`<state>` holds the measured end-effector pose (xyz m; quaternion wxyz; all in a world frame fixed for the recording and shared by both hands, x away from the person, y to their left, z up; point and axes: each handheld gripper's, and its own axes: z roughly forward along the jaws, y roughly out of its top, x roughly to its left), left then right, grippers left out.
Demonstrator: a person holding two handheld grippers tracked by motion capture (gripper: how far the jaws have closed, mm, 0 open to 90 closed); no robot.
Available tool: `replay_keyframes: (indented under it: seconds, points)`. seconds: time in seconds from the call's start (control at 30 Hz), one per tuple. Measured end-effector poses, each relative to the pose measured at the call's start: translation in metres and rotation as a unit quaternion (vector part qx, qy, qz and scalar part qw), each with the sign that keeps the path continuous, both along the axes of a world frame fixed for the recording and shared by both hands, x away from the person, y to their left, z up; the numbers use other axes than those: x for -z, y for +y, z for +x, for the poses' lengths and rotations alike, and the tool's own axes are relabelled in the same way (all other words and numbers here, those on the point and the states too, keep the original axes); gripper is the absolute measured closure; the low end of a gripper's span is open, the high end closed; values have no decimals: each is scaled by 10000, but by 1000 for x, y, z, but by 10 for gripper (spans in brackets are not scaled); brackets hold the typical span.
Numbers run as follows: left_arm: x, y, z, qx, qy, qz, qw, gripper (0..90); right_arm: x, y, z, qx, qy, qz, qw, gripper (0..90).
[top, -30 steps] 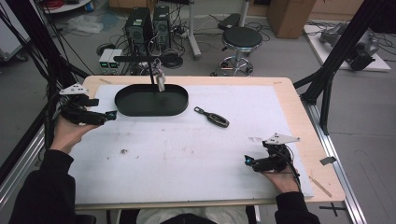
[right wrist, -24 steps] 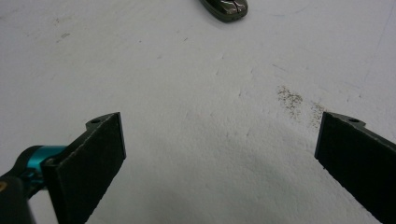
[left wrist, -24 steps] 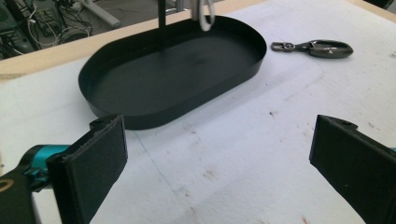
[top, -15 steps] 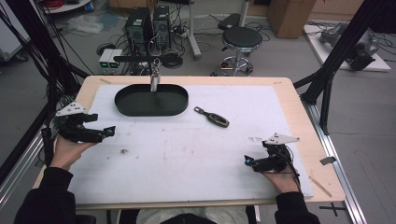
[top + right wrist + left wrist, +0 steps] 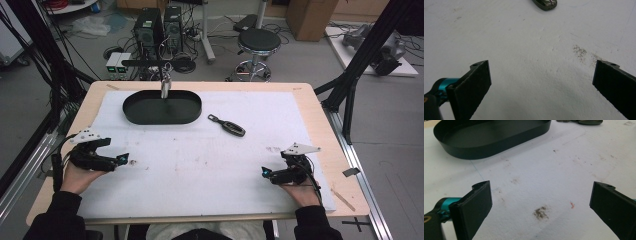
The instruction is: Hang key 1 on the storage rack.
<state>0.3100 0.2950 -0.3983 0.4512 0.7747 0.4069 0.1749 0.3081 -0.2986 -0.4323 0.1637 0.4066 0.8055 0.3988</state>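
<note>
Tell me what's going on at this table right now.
A person sits at a table covered with a white sheet, holding a gripper in each hand. The left gripper rests near the left edge and the right gripper near the front right; both are open and hold nothing. Farther back sits a black oval tray, and to its right a dark car key lies on the sheet. Neither gripper touches either one.

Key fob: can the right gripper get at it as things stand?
Probably yes. The right gripper is open, and only bare white mat lies between it and the key fob; the black tray sits off to the side.
</note>
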Motion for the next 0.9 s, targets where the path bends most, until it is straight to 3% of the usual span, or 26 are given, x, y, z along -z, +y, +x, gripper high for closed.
replay_keyframes:
  seconds: [0.4,0.67,0.9]
  points:
    - [16,9,-17,-113,54,-169,9998,47,0,0,0,7,2,2,10000,10]
    - [23,13,-28,-162,27,-124,9998,48,0,1,-1,16,13,-12,10000,10]
    - [33,13,-34,-190,162,-16,9997,48,1,1,-1,19,25,-31,10000,10]
